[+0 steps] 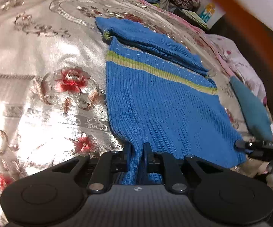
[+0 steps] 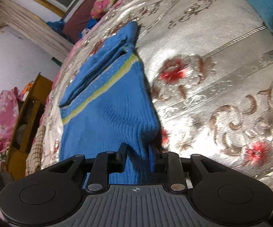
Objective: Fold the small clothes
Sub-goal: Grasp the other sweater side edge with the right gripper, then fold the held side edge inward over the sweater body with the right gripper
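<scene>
Beside the sweater [image 1: 155,102], teal cloth [image 1: 252,109]

blk grippers [image 1: 137,151], grey ribbed base, silver pins

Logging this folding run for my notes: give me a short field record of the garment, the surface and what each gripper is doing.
garment: blue knit sweater with a green-yellow stripe, a sleeve folded across it
surface: floral satin bedspread
left gripper: shut on the sweater's near hem
right gripper: shut on the hem at the other corner
nearby: teal cloth beside the sweater, apart from it
</scene>
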{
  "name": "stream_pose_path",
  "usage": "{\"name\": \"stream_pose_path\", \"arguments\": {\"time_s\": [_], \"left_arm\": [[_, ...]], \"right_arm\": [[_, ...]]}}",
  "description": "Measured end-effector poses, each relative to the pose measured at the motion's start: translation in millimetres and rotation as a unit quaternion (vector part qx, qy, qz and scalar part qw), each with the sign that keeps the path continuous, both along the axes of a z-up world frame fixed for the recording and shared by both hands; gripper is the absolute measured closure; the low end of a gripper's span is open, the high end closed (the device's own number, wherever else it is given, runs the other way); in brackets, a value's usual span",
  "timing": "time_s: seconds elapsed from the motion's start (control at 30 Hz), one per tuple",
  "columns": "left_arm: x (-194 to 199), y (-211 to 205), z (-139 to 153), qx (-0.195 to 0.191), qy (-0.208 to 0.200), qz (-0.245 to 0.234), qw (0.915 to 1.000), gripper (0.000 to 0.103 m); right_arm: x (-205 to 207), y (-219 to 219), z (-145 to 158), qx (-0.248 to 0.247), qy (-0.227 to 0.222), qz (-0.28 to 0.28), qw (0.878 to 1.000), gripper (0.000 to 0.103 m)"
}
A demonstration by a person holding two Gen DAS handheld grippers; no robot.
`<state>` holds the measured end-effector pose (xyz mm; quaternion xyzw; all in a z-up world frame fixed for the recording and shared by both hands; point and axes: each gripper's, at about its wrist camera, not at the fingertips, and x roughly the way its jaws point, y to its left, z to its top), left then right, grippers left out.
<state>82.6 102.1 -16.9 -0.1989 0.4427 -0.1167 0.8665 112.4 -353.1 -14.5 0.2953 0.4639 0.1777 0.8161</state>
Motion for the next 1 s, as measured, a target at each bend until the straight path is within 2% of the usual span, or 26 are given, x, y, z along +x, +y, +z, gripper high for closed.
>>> {"name": "stream_pose_path", "arguments": {"time_s": [0.23, 0.43, 0.5, 0.67, 0.83, 1.0], "left_arm": [[1.7, 4.8, -1.9, -0.013, 0.006, -0.012, 0.9998, 0.083], [6.5, -2.2, 1.5, 0.016, 0.0, -0.035, 0.9993, 0.084], [7.5, -1.8, 2.9, 0.013, -0.005, -0.037, 0.9992, 0.086], [12.6, 12.0, 6.2, -0.045, -0.013, -0.026, 0.9986, 0.087], [28.8, 23.8, 16.3, -0.1, -0.038, -0.009, 0.9943, 0.087], [53.6, 32.0, 27.7, -0.133, -0.073, 0.001, 0.9884, 0.088]], "right_arm": [[4.3, 8.8, -0.2, -0.007, 0.002, 0.01, 1.0, 0.078], [5.2, 11.5, 0.6, -0.01, 0.008, 0.021, 1.0, 0.078], [6.8, 13.7, 0.0, -0.006, 0.006, 0.02, 1.0, 0.078], [10.5, 15.5, -3.5, 0.028, 0.005, 0.011, 1.0, 0.088], [16.7, 12.6, 3.0, 0.102, -0.023, -0.004, 0.995, 0.089], [35.1, 17.0, 9.4, 0.145, -0.046, -0.012, 0.988, 0.089]]}}
